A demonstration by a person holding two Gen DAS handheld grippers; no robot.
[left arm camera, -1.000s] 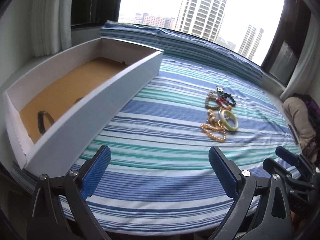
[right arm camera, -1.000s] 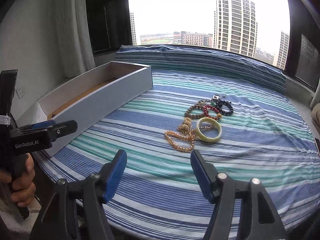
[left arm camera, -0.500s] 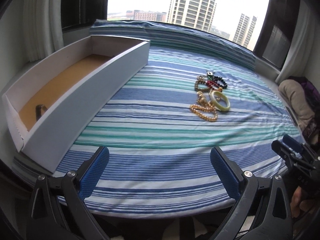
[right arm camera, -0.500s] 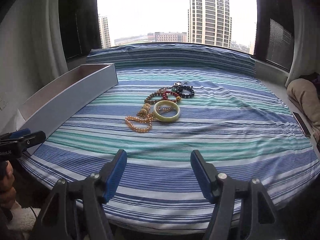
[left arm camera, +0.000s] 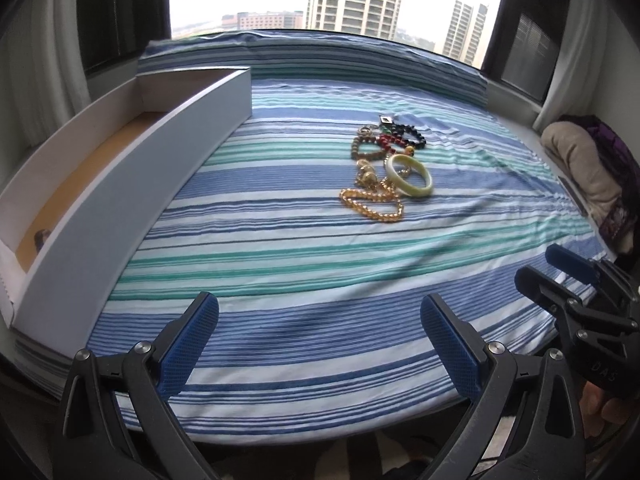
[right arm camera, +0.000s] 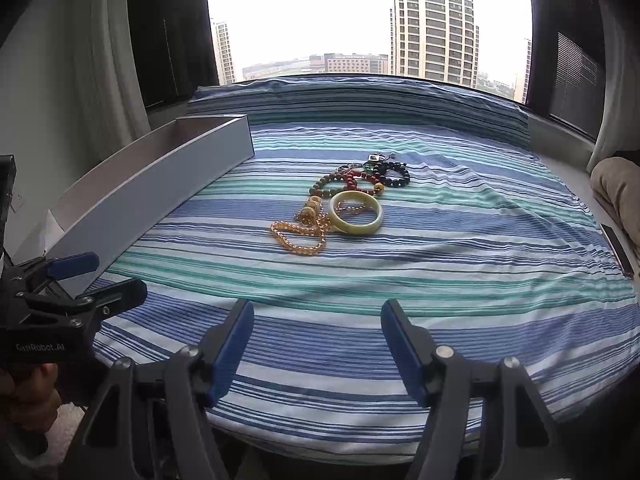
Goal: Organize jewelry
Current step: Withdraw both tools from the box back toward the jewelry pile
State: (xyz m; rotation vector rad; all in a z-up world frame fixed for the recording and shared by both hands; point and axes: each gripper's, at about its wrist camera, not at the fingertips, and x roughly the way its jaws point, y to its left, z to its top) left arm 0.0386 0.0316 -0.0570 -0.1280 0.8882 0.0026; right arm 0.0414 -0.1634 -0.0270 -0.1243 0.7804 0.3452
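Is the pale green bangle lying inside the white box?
No, the pale green bangle lies on the striped bedsheet among the beaded bracelets, well apart from the white box.

Striped bed (left arm camera: 320, 280) with a box and a heap of jewelry on it

Taking the long white box (left arm camera: 132, 184) at the bed's left edge as landmark: to its right, well apart from it, the jewelry lies clustered on the blue, teal and white sheet. There a pale green bangle (left arm camera: 411, 174) touches a golden bead strand (left arm camera: 372, 204), and brown (right arm camera: 326, 186), red (right arm camera: 360, 180) and black bead bracelets (right arm camera: 396, 174) lie just beyond them, farther from the box's near end.
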